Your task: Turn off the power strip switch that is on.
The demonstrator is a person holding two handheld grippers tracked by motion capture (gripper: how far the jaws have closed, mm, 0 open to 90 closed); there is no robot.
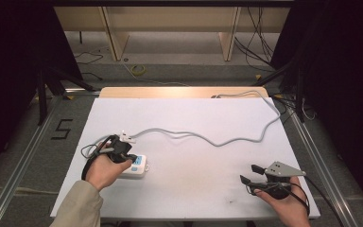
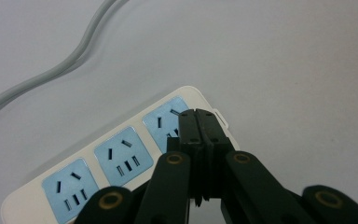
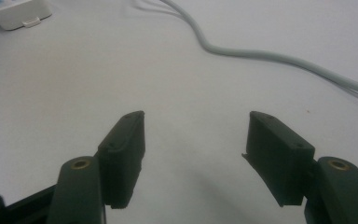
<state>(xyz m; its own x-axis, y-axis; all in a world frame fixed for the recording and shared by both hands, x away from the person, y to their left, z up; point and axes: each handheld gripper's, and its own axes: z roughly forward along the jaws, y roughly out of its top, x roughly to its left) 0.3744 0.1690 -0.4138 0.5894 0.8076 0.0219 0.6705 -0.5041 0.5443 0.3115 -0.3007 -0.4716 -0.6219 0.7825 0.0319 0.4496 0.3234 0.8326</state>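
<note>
Left hand-held gripper (image 2: 196,122) shut, tips over power strip (image 2: 121,158).

A black 5 (image 1: 64,128) is taped on the floor left of the left gripper (image 1: 132,157). A yellow cable coil (image 1: 138,70) lies far beyond it.

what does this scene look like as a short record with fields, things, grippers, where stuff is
surface: white table
main thing: white power strip with three blue sockets, lying flat near the table's left front
cable: grey cable winding from beside the strip to the far right edge
left gripper: jaws shut together, nothing between them, tips over the strip's end socket
right gripper: jaws wide open, nothing between them, over bare table at the right front, apart from the strip
</note>
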